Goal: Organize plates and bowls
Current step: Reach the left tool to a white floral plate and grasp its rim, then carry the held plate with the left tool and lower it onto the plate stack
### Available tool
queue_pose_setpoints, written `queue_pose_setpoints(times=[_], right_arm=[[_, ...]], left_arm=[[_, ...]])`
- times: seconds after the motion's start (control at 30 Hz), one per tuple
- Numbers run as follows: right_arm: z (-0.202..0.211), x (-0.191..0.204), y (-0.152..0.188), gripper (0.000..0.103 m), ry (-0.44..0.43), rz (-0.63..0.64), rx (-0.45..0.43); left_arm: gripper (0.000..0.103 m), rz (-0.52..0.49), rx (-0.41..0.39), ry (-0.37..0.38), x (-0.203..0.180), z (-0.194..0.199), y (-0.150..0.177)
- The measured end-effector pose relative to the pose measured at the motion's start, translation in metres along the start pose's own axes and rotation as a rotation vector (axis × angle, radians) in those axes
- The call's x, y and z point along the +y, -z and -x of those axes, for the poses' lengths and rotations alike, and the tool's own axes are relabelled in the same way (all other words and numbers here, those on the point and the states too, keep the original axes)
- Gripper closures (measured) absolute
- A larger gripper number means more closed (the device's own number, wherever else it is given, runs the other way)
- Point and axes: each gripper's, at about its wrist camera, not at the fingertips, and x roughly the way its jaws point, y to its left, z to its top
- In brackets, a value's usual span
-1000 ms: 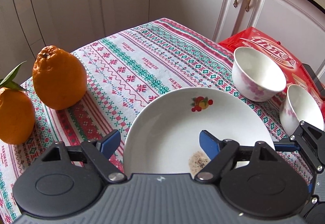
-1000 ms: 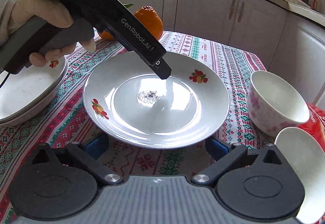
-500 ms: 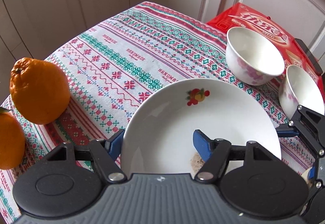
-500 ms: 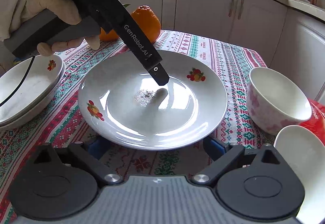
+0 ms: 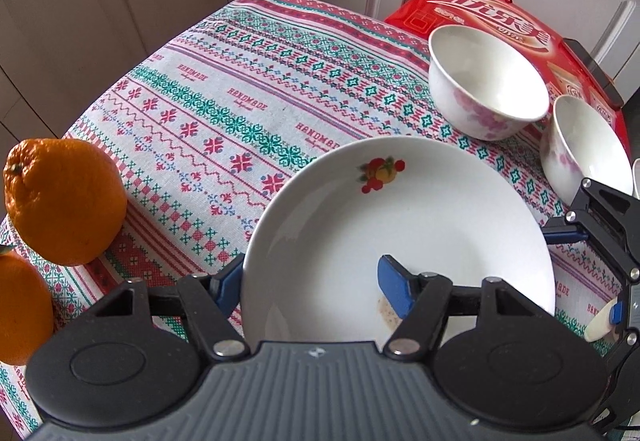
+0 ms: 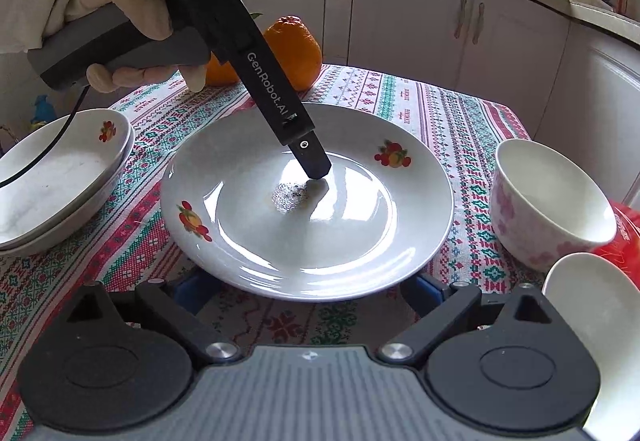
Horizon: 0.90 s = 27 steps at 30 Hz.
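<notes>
Straddling the plate (image 5: 420, 225) rim, left gripper (image 5: 312, 281) fingers have been narrowing; right gripper (image 6: 312, 289) fingers spread wide.

Plate (image 6: 308, 201): lies on the counter (image 6: 452, 113), centre, directly before my right fingers (image 6: 426, 295). My left fingers (image 5: 394, 289) straddle its rim, one inside the well, one outside. Stacked dishes (image 6: 60, 177): left of the plate, seen from my right hand. First bowl (image 6: 548, 201): right of the plate. Second bowl (image 6: 596, 317): nearer me, just beside the first. Box (image 5: 492, 21): behind both bowls, at the counter's edge. Two oranges (image 5: 64, 201): far side of the plate, side by side. Cabinets (image 6: 440, 21): behind the counter.
</notes>
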Motion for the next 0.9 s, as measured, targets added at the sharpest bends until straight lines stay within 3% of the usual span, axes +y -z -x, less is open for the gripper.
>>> queue_pose_setpoints(times=[0.57,0.9], right_arm=[[0.032,0.010,-0.010,0.004,-0.032,0.051,-0.024],[0.060,0.029,-0.014,0.004,-0.100,0.099,-0.057]], left_arm=[[0.035,0.021,-0.049,-0.027,-0.013,0.041,0.016],[0.035,0.079,-0.096,-0.073,-0.022,0.086,0.048]])
